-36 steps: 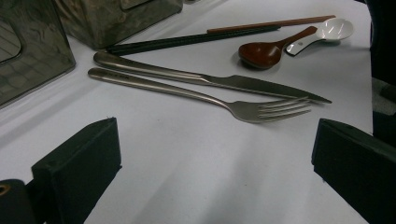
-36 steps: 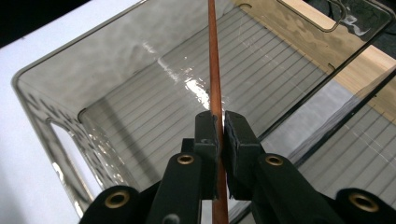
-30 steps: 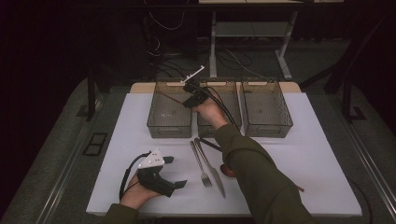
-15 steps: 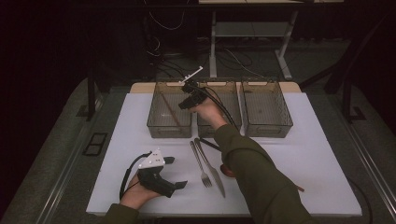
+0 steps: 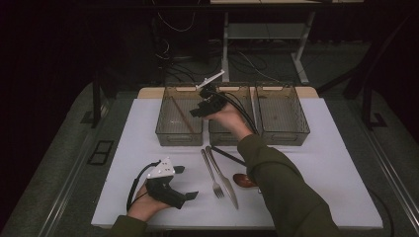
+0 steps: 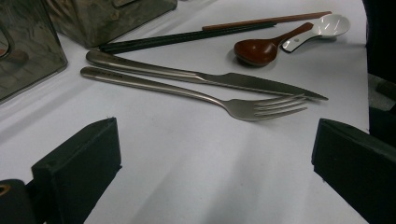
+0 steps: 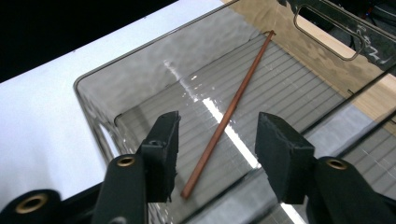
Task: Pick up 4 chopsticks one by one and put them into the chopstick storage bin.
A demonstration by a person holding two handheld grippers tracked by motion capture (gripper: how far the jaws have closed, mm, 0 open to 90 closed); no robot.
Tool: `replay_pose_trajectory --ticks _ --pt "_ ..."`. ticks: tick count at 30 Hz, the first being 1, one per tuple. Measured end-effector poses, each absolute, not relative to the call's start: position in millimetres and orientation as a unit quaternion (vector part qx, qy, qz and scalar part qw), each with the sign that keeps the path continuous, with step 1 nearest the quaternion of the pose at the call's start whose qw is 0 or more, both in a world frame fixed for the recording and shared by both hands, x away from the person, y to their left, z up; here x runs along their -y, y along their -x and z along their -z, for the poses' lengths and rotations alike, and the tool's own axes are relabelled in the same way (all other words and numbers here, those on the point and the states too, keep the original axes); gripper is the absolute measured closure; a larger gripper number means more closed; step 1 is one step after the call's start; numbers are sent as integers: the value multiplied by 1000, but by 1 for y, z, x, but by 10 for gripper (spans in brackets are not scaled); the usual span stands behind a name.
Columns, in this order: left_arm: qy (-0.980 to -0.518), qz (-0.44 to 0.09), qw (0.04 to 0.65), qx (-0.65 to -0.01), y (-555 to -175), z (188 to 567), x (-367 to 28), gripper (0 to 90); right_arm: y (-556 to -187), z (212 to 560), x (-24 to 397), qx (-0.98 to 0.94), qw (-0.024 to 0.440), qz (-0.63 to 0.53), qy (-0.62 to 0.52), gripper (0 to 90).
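Observation:
A brown chopstick (image 7: 233, 107) lies slantwise on the floor of the clear left bin (image 5: 179, 133). My right gripper (image 7: 217, 140) hovers over that bin's right side (image 5: 197, 109). Its jaws have just been opening and stand open, with nothing between the pads and the chopstick (image 5: 184, 118) well below them. My left gripper (image 5: 187, 182) rests open on the white table at the front left. Its jaws (image 6: 210, 154) point at a fork (image 6: 201, 95) and a knife (image 6: 210, 79) lying side by side.
Two more clear bins, the middle bin (image 5: 225, 136) and the right bin (image 5: 284, 133), stand along the back. On the table lie a black chopstick (image 6: 187, 37), a brown chopstick (image 6: 266, 21), a brown spoon (image 6: 261, 49) and a white spoon (image 6: 322, 29).
The right hand has shifted slightly nearer over the left bin. The left hand and its gripper have stayed where they were.

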State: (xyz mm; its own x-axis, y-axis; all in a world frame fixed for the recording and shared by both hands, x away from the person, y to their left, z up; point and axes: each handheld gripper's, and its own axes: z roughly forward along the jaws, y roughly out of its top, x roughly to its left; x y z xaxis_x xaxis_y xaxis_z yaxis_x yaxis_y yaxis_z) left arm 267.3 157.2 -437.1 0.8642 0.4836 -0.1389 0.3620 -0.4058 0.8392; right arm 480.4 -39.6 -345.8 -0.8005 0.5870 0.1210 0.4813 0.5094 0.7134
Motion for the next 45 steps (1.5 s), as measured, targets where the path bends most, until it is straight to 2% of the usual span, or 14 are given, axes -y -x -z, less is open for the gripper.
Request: replay_pose_trajectory --ticks 3,11,18,30,45 --pt "-836 -64 482 -253 -267 437 -157 2 -477 344 49 -862 65 -400 -304 447" --pt "-834 -63 483 -257 -267 437 -157 2 -466 340 71 -868 64 -399 -288 293" --pt "-836 -62 481 -257 -268 438 -157 1 -456 339 86 -869 70 -401 -282 199" --pt "-834 -62 482 -261 -267 438 -157 1 -439 341 116 -870 84 -398 -280 166" --pt "-838 -64 476 -260 -269 438 -158 1 -411 346 160 -866 83 -416 -264 166"
